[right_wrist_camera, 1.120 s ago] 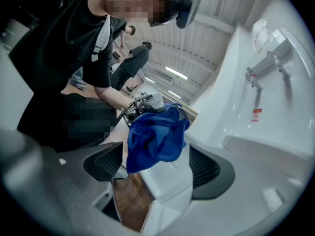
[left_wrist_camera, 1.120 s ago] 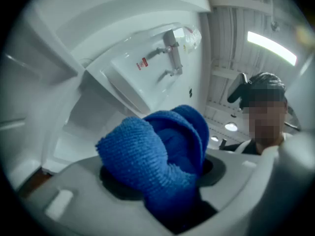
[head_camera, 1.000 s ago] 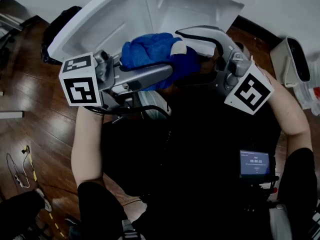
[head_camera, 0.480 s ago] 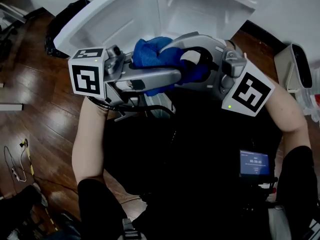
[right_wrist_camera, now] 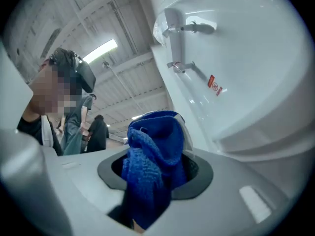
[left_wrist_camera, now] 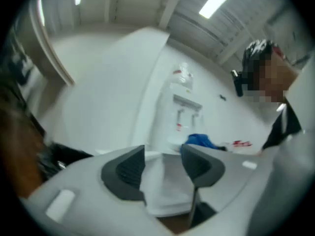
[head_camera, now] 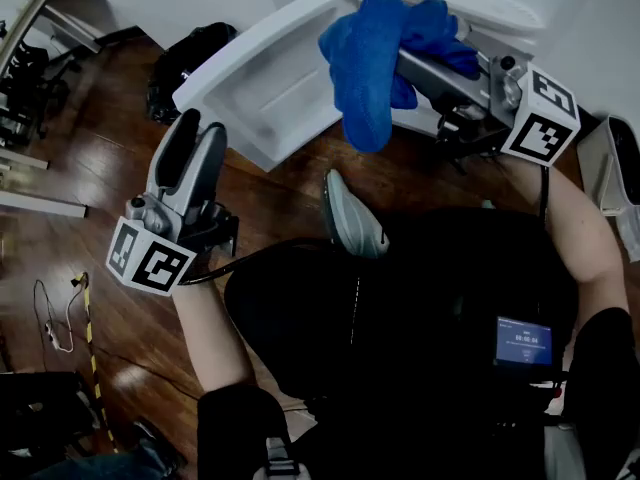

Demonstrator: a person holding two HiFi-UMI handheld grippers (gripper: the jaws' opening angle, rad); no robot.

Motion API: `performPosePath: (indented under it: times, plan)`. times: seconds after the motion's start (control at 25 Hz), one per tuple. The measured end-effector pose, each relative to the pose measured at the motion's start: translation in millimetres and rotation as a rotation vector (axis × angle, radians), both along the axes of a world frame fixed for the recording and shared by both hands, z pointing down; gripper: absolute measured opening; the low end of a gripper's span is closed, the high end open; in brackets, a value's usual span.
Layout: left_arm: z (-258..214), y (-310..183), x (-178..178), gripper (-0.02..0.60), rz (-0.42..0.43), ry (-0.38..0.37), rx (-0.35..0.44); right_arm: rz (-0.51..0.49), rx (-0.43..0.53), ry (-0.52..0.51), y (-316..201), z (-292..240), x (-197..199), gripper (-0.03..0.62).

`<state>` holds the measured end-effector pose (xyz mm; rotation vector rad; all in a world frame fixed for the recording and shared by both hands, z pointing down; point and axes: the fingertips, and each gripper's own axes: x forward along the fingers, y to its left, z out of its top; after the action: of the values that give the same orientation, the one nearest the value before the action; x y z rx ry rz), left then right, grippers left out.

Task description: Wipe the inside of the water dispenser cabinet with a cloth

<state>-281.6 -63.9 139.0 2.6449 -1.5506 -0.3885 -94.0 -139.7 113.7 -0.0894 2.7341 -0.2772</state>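
Head view: left gripper (head_camera: 192, 143) has let go of the cloth (head_camera: 368, 53) and swung out to 9 o'clock; right gripper (head_camera: 412, 63) has lifted the cloth to 12 o'clock, over the open white door (head_camera: 255, 93); wood floor (head_camera: 90, 168). Left gripper view: jaws just closed to a narrow gap, nothing between them, dispenser (left_wrist_camera: 179, 114) at 12 o'clock. Right gripper view: jaws just tightened, clamped on the cloth; taps (right_wrist_camera: 189, 28) at 1 o'clock.

The white door (head_camera: 270, 98) and hanging cloth (head_camera: 365, 68) crowd the cabinet (head_camera: 500, 3) front; wood floor (head_camera: 90, 168) at left lies open.
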Motion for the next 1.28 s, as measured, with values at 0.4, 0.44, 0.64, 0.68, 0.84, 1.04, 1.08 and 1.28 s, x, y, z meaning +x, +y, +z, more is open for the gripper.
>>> performPosePath:
  times: [0.4,0.44,0.64,0.68,0.84,1.04,1.08,1.28]
  plan:
    - [134,-54,-80,0.334,-0.238,-0.429,-0.339,0.429,0.201,0.268,-60,-17,-74,0.184]
    - [138,-59,-83,0.325,-0.239,-0.434,-0.339,0.433,0.200,0.289,-64,-17,-80,0.186]
    - [139,-60,-80,0.183,-0.225,-0.402,-0.292,0.528,0.200,0.449,-90,-3,-100,0.186]
    - [139,-58,-78,0.181,-0.226,-0.396,-0.285,0.550,0.215,0.491,-93,2,-104,0.186]
    - [139,-39,-62,0.175,-0.216,-0.443,-0.275,0.518,0.232,0.575,-83,19,-128,0.186]
    - [150,-33,-54,0.219,-0.234,-0.567,-0.301,0.377,0.300,0.574,-27,27,-161,0.186]
    - [154,-35,-52,0.261,-0.215,-0.552,-0.321,0.333,0.309,0.572,-10,29,-171,0.186]
    - [154,-39,-50,0.196,-0.183,-0.459,-0.312,0.122,0.372,0.575,72,32,-222,0.186]
